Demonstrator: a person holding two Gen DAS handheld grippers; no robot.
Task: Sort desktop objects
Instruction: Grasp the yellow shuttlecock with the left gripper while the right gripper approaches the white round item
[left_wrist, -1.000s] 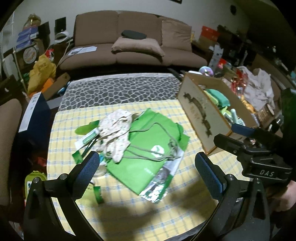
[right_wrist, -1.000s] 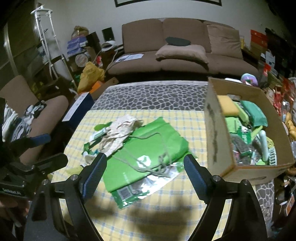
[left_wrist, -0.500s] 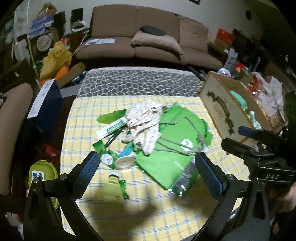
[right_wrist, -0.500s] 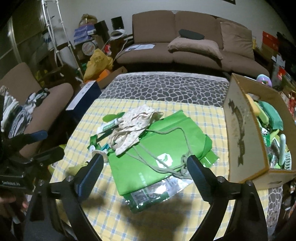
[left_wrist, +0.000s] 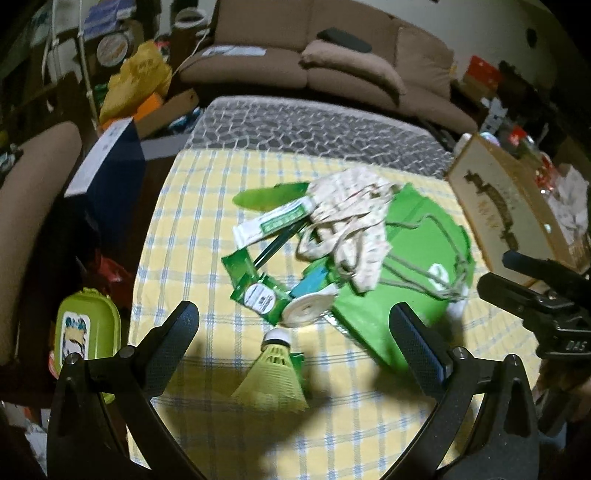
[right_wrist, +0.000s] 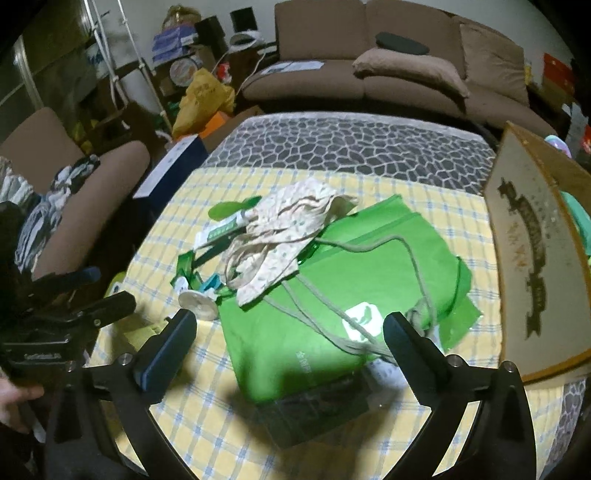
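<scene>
Yellow checked tablecloth (left_wrist: 177, 229) over a stone-patterned table, brown sofa (right_wrist: 369, 74) beyond. Nearest, left gripper (left_wrist: 294, 325) spread wide, empty, above a yellow-green shuttlecock (left_wrist: 275, 373) near the front edge. Right gripper (right_wrist: 290, 332) likewise spread and empty, over a green drawstring bag (right_wrist: 332, 295) at the cloth's middle. Just past the shuttlecock, a white tape roll (left_wrist: 310, 309) and a green sachet (left_wrist: 260, 298) touching. Farther back, a patterned cloth pouch (right_wrist: 284, 229) draped on the bag's far-left corner, a toothpaste tube (left_wrist: 273, 223) beside it. Cardboard box (right_wrist: 535, 258) at the right edge.
</scene>
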